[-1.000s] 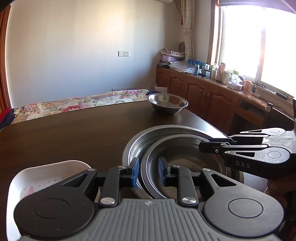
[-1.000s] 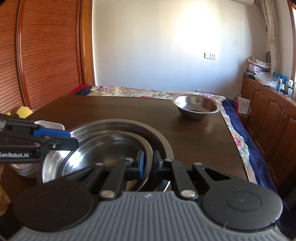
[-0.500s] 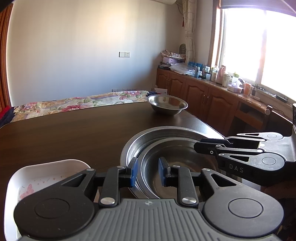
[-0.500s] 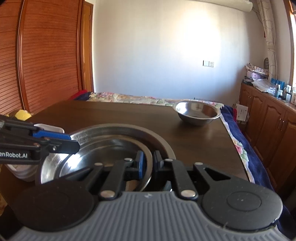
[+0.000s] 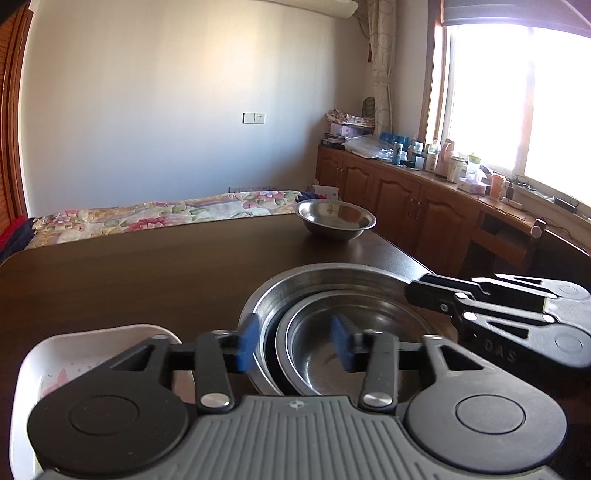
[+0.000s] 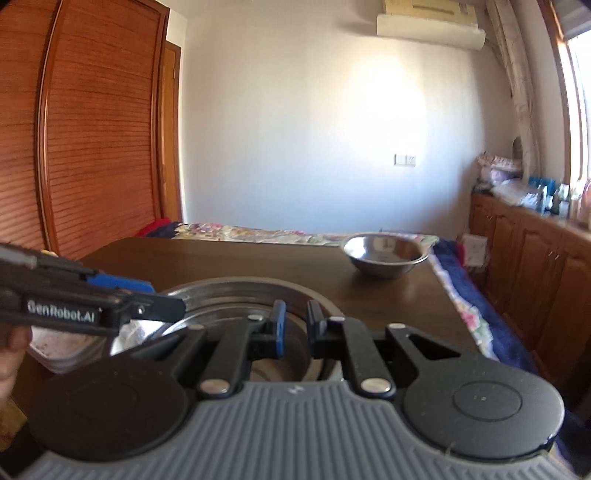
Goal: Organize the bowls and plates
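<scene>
Left wrist view: left gripper (image 5: 295, 345) jaws wide, straddling nested pans' (image 5: 343, 295) rim; right gripper (image 6: 293, 326) jaws narrow, grasp undetermined.

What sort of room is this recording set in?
Most likely a bedroom in a home, used for table work: a floral bedspread lies beyond the dark wooden table, wooden cabinets run under the window, and an air conditioner hangs on the wall.

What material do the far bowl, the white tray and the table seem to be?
Far bowl: probably stainless steel, polished, with mirror-like reflections.
White tray: glossy white with a pink flower print, plastic or melamine perhaps.
Table: dark brown, smooth sheen, likely varnished wood.
</scene>
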